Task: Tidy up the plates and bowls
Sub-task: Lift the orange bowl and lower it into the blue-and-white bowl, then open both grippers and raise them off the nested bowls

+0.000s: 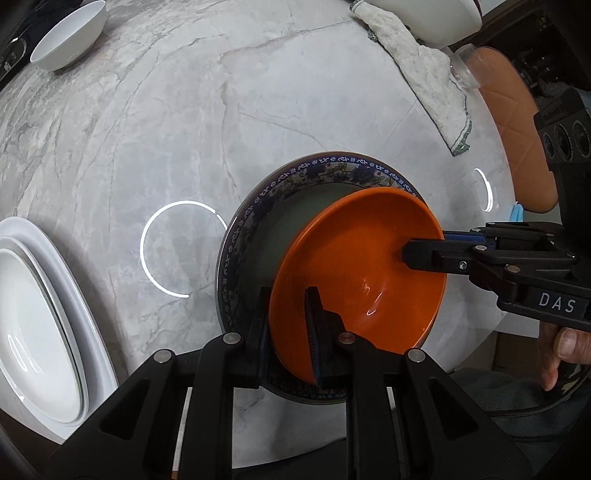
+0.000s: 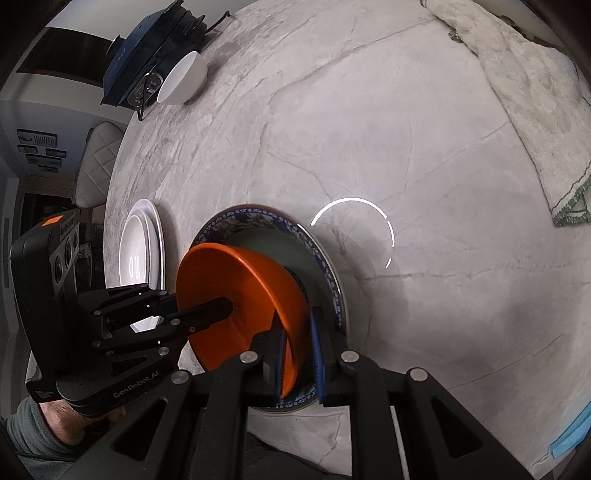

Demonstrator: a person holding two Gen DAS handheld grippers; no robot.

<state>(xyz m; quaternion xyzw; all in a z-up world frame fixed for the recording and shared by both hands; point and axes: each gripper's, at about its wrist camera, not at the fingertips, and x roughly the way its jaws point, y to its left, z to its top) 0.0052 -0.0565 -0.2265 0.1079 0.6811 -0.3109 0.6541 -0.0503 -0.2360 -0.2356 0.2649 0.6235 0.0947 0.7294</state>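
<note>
An orange bowl (image 1: 358, 280) (image 2: 236, 295) hangs tilted over a blue-patterned plate (image 1: 258, 206) (image 2: 321, 251) on the marble table; I cannot tell whether it touches the plate. My left gripper (image 1: 288, 306) (image 2: 199, 302) is shut on the bowl's near-left rim, one finger inside and one outside. At the opposite rim my right gripper (image 2: 295, 321) (image 1: 424, 245) is shut on the bowl in the same way. The near part of the plate is hidden by the bowl and both sets of fingers.
A stack of white plates (image 1: 37, 314) (image 2: 142, 251) lies to the left. A white bowl (image 1: 70, 35) (image 2: 183, 77) stands far left beside a black device (image 2: 155, 48). A white cloth (image 1: 424, 77) (image 2: 535, 110) lies far right, an orange chair (image 1: 517, 122) beyond the table edge.
</note>
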